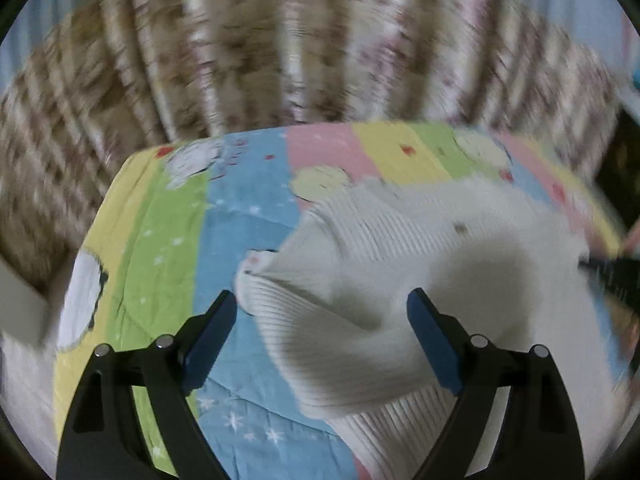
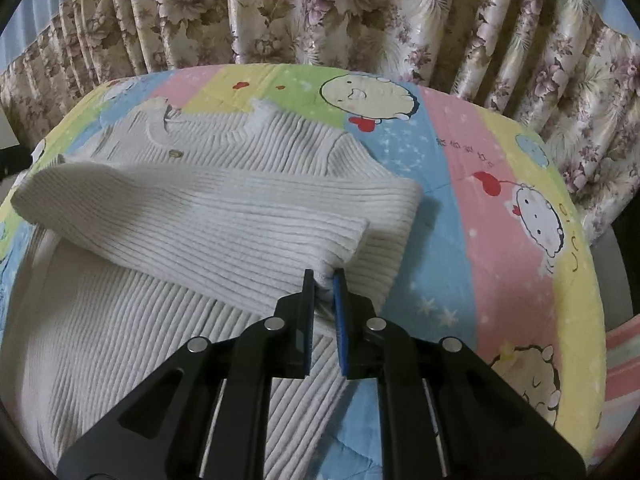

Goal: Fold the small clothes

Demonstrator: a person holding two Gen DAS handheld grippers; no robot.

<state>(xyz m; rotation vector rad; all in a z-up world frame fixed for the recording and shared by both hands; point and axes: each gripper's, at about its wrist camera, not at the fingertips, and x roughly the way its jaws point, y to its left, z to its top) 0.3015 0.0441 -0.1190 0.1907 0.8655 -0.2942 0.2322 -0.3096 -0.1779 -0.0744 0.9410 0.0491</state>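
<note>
- Floral curtains [image 2: 360, 12] hang in folds behind a surface covered by a pastel striped quilt [image 2: 472, 184] printed with cartoon faces, hearts and stars; whether a bed or a counter lies under it I cannot tell.
- At the centre of the quilt lies the cream ribbed sweater [image 2: 168, 216], its neckline and a small round button toward the curtains, its wide ribbed body spreading toward me.
- One sleeve of the sweater is folded across the body, raised a little above it and casting a shadow beneath.
- My right gripper [image 2: 323, 280] has its jaws drawn nearly together, pinching a bunch of the sweater's knit at the near edge of that folded sleeve, on the side of the sweater nearest the pink stripe.
- My left gripper [image 1: 323, 300] has its jaws spread wide, nothing between them gripped; they hover over the sweater [image 1: 400, 264], one blue pad by its cuffed edge above the blue stripe, the other above the shadowed knit.
- Motion blur smears the left wrist view, softening curtains [image 1: 280, 40] and quilt [image 1: 168, 216] alike.
- A dark, blurred object shows past the sweater's far side at the edge of the left view; I cannot tell what it is.
</note>
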